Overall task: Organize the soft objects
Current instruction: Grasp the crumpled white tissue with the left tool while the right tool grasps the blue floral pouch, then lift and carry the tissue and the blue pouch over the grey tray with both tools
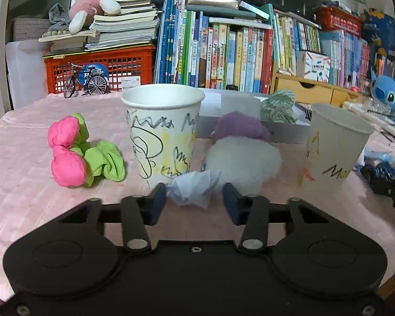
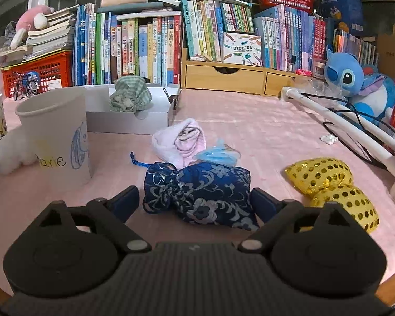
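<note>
On the pink-clothed worktop before crowded bookshelves, the right claw is spread astride the blue brocade pouch, lying crosswise between its fingers, while the left claw, likewise spread, flanks crumpled tissue.

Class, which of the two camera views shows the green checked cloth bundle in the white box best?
The right wrist view: the green checked cloth bundle sits unobstructed in the white box. In the left wrist view it is farther off, its lower part hidden behind the purple fluffy thing.
</note>
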Tool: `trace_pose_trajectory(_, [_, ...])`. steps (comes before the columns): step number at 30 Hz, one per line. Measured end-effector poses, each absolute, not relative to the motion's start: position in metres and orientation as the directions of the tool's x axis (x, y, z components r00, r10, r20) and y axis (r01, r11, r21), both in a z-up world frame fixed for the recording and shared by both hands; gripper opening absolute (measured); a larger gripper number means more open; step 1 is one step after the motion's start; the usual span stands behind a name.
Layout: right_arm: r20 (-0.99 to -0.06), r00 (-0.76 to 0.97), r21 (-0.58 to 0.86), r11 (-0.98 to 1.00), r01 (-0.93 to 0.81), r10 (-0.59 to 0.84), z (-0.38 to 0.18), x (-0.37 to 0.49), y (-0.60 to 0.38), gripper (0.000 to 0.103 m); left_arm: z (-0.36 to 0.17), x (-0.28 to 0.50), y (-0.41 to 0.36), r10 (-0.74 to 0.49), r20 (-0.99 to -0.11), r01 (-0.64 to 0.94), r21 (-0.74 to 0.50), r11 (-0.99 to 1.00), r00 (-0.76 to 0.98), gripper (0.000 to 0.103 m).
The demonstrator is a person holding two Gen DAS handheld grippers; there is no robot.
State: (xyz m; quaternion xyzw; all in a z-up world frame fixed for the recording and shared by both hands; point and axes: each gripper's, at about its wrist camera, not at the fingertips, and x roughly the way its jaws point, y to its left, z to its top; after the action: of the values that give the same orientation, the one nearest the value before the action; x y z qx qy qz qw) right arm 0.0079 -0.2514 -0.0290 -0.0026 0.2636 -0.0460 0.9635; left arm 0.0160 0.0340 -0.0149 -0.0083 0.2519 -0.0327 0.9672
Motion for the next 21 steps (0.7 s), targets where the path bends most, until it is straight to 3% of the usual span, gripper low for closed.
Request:
trace_pose_trajectory(1, [-0.509, 0.856, -0.030, 0.996, 0.084, -0.087, -0.029, 0.008, -0.250, 0.081, -0.016, 0.016, 0.033, -0.059, -0.492, 0.056, -0.021, 0.998, 0.869, 0.032])
trace_pose_trajectory(6, [-0.492, 0.866, -0.050, 0.996, 0.070, -0.085, -0.025, 0.003, -0.244, 0.070, -0.015, 0.008, 0.027, -0.043, -0.477, 0.058, 0.016, 0.998, 0.878, 0.024])
trace_pose_trajectory(12, [-0.460, 0.885, -0.006, 0.997, 0.079, -0.073, -0.016, -0.006, -0.246, 0.055, -0.007, -0.002, 0.021, -0.051, -0.449, 0.078, 0.042, 0.996, 0.892, 0.023])
trace_pose_trajectory(21, [-0.376, 0.925, 0.014, 0.998, 0.068, -0.058, 0.004, -0.019, -0.244, 0.049, 0.020, -0.020, 0.018, -0.101, -0.387, 0.123, 0.033, 0.992, 0.917, 0.023])
